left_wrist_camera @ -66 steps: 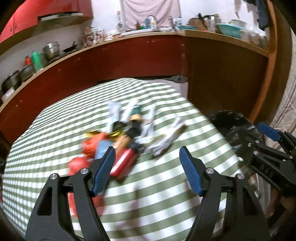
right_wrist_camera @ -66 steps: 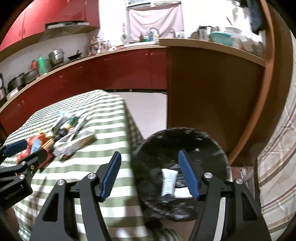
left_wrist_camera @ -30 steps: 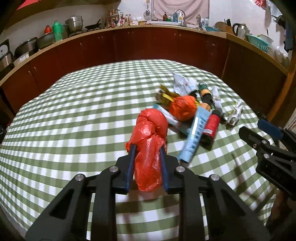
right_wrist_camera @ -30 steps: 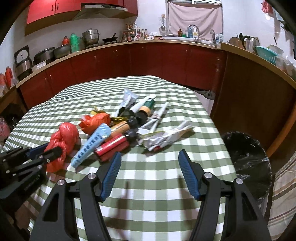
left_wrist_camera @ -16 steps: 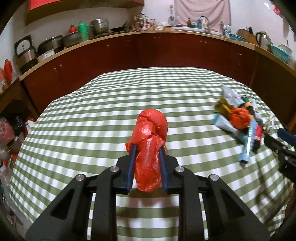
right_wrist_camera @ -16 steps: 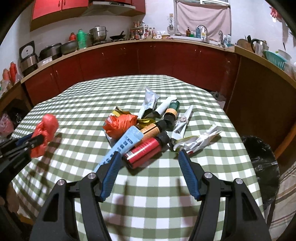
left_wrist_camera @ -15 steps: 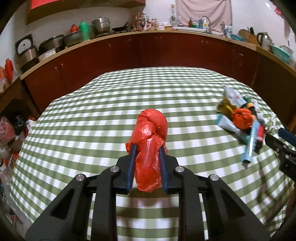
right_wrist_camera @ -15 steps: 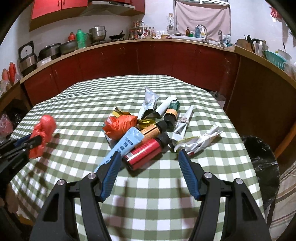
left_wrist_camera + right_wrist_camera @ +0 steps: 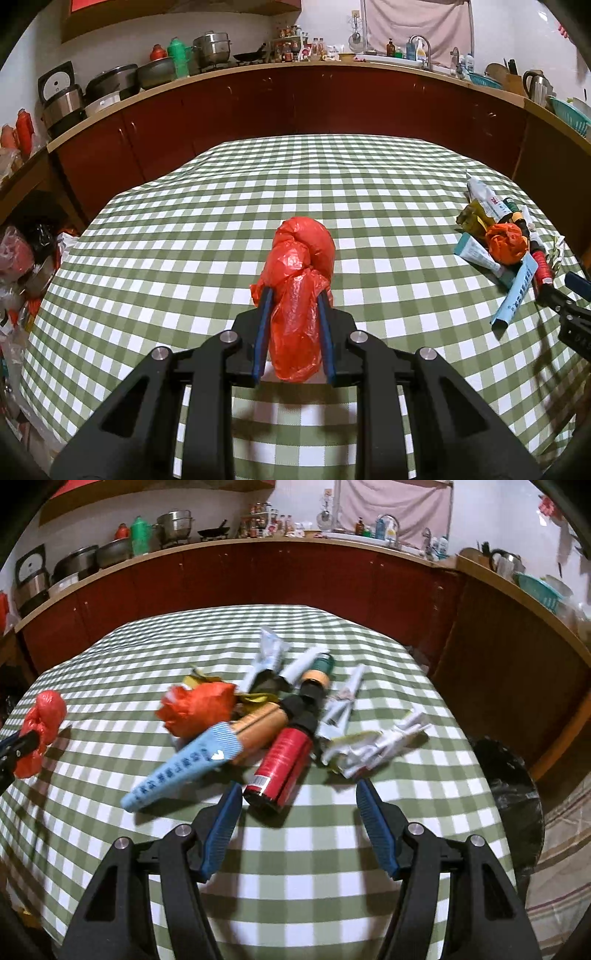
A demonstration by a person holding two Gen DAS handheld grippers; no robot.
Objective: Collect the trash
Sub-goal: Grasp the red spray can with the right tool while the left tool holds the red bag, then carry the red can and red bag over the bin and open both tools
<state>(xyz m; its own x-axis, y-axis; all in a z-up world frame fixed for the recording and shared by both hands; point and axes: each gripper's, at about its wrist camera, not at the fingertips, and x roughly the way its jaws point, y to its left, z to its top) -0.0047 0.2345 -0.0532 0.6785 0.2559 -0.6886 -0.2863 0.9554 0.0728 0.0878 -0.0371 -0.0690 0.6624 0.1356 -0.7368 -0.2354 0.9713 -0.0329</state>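
Left gripper is clamping a knotted, crinkled red plastic bag; right gripper, jaws spread, is hovering at the red can's six o'clock.

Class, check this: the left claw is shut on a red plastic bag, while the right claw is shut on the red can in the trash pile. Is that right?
Not quite. The left claw is indeed shut on the red plastic bag, but the right wrist view shows the right claw open, holding nothing, with the red can lying on the table just ahead of it.

Right tongs nearer red bottle
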